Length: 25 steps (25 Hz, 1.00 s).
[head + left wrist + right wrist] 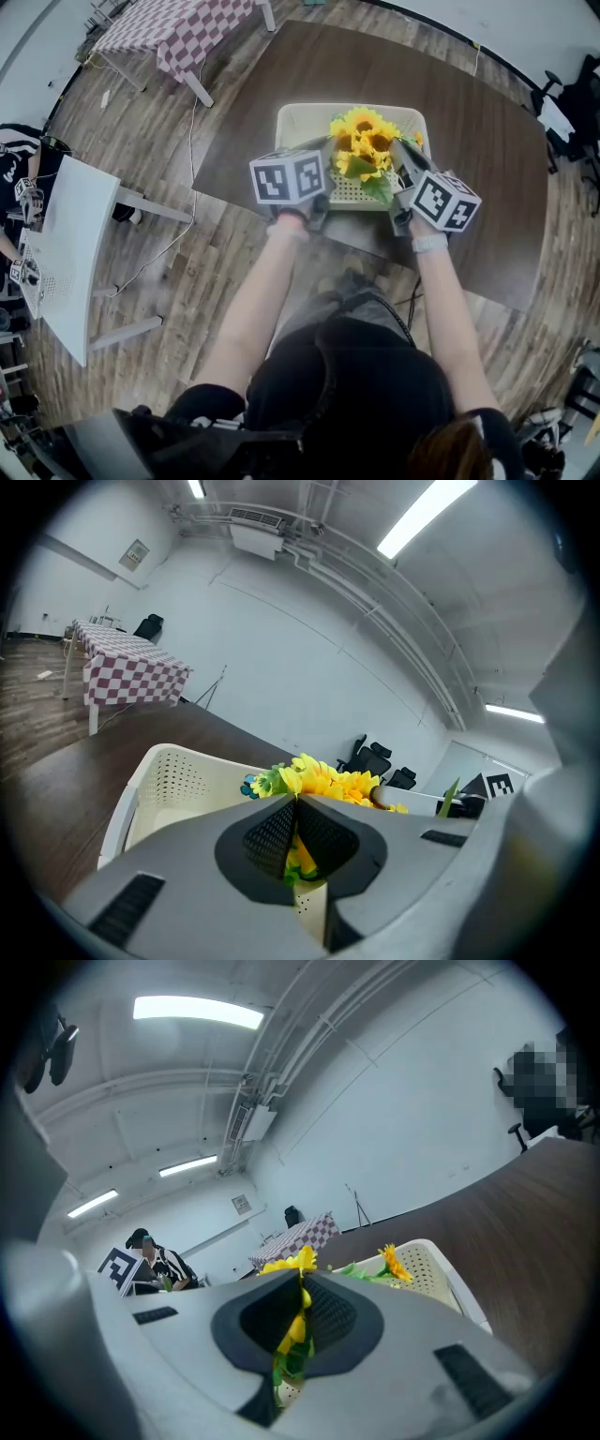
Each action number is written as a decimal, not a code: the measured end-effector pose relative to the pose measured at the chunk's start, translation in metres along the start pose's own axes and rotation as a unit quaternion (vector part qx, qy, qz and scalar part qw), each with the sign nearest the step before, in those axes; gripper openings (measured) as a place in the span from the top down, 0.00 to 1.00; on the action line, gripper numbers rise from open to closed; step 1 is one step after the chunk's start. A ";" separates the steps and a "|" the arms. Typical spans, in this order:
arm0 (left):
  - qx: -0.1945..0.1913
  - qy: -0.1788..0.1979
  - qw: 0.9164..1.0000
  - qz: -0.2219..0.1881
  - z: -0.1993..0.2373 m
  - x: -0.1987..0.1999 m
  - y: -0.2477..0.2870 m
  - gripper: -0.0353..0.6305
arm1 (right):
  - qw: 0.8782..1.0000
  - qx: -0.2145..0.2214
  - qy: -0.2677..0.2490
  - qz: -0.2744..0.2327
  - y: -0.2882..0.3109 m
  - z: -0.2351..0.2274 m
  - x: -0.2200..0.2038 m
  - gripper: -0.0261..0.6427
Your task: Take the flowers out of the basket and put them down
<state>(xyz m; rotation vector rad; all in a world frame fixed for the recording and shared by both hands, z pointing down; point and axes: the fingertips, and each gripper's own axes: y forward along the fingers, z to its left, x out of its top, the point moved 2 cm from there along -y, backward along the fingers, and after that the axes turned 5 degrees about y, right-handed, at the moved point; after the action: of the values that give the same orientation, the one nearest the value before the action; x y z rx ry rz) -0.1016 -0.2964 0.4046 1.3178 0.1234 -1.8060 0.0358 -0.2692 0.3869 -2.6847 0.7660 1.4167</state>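
Bare dark table [469, 141] left, right and beyond the cream basket [300, 117] near its near edge, sunflowers [364, 131] blocking the basket's middle and right.

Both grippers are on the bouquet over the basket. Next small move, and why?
Probably lift straight up: the left gripper and right gripper are both shut on the flowers, whose leaves hang over the basket. Clear its rim before heading for the table.
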 end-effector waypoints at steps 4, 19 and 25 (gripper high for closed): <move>-0.005 0.004 1.000 -0.007 -0.005 0.004 -0.006 0.94 | 1.000 -0.003 -0.002 -0.008 -0.005 0.007 0.002 0.96; -0.029 0.032 0.998 -0.042 -0.037 0.022 -0.011 0.94 | 0.998 -0.005 -0.008 -0.057 -0.035 0.015 0.022 0.96; -0.038 0.043 0.997 -0.055 -0.061 0.028 -0.009 0.94 | 0.997 -0.003 -0.009 -0.076 -0.055 0.014 0.036 0.96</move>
<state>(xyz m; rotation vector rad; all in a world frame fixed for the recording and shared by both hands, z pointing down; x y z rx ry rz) -0.0647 -0.2747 0.3516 1.3566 0.3147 -1.8186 0.0654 -0.2329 0.3391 -2.6666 0.5428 1.4071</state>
